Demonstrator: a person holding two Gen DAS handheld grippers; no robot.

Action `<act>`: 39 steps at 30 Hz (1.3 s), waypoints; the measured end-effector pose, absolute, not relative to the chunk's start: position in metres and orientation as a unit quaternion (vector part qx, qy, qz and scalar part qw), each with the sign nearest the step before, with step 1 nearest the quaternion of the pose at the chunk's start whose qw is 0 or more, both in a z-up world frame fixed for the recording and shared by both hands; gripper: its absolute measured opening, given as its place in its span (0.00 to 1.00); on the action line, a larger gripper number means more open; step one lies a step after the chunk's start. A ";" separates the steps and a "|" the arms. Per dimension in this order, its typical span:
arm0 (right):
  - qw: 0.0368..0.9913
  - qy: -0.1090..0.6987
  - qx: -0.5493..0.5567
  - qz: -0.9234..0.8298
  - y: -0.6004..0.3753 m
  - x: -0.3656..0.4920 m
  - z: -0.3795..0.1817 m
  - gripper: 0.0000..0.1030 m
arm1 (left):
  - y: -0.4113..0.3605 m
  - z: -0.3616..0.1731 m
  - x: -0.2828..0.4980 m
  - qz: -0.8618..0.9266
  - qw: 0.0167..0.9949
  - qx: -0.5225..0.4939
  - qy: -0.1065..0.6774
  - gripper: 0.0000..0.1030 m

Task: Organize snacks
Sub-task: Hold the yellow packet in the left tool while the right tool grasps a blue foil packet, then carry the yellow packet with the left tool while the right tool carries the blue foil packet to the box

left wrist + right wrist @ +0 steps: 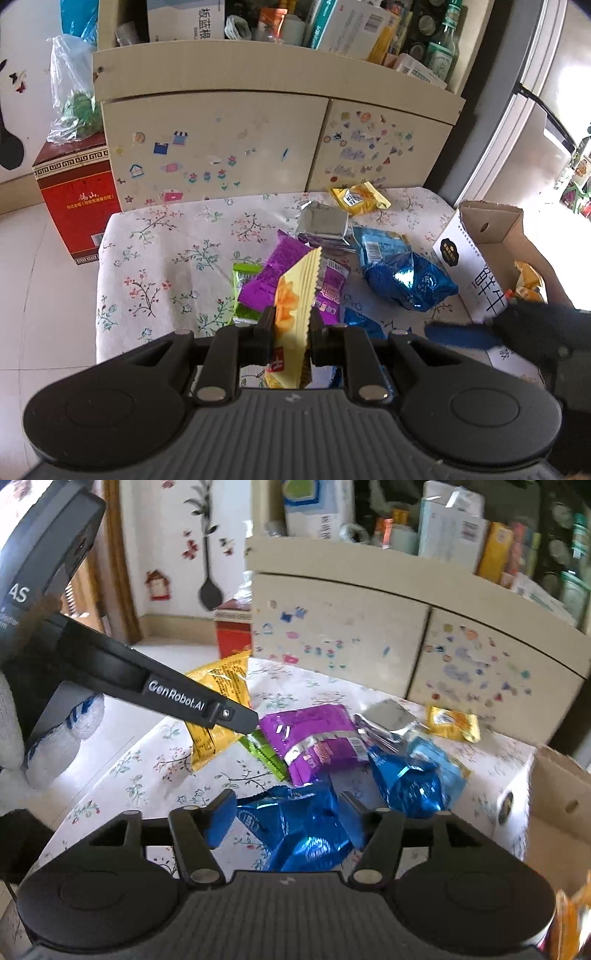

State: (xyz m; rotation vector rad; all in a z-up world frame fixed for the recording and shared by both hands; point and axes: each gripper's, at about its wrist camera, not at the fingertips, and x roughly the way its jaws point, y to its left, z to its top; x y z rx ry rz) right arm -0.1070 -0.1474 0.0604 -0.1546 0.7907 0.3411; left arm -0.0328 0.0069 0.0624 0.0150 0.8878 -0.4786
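My left gripper [291, 325] is shut on a yellow snack packet [295, 295] and holds it above the flowered tablecloth [166, 251]; the same packet [219, 705] shows in the right wrist view. My right gripper [288, 819] is open, its blue pads on either side of a shiny blue snack bag [299, 830] on the table. Loose snacks lie in a pile: a purple packet [314, 738], a green packet [264, 753], a silver packet [323, 221], a second blue bag [410, 280], a small yellow packet [358, 197].
An open cardboard box [480, 258] stands at the table's right edge with orange packets inside [528, 284]. A cream cabinet [221, 147] with stickers backs the table. A red carton [77, 206] sits on the floor at left.
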 end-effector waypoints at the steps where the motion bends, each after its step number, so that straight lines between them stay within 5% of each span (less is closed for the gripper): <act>1: 0.901 0.386 -0.089 0.176 -0.146 -0.103 0.059 0.73 | 0.007 0.062 -0.033 -0.230 0.875 0.008 0.427 0.16; 11: 0.866 0.430 -0.145 0.211 -0.138 -0.072 0.026 0.76 | 0.006 0.055 -0.029 -0.231 0.867 0.008 0.442 0.16; 17: 0.861 0.452 -0.142 0.187 -0.133 -0.071 0.011 0.68 | 0.004 0.054 -0.029 -0.229 0.868 0.013 0.441 0.16; 39: 0.929 0.368 0.009 0.029 -0.187 -0.132 0.095 0.63 | -0.024 0.080 -0.037 -0.229 0.894 0.025 0.383 0.16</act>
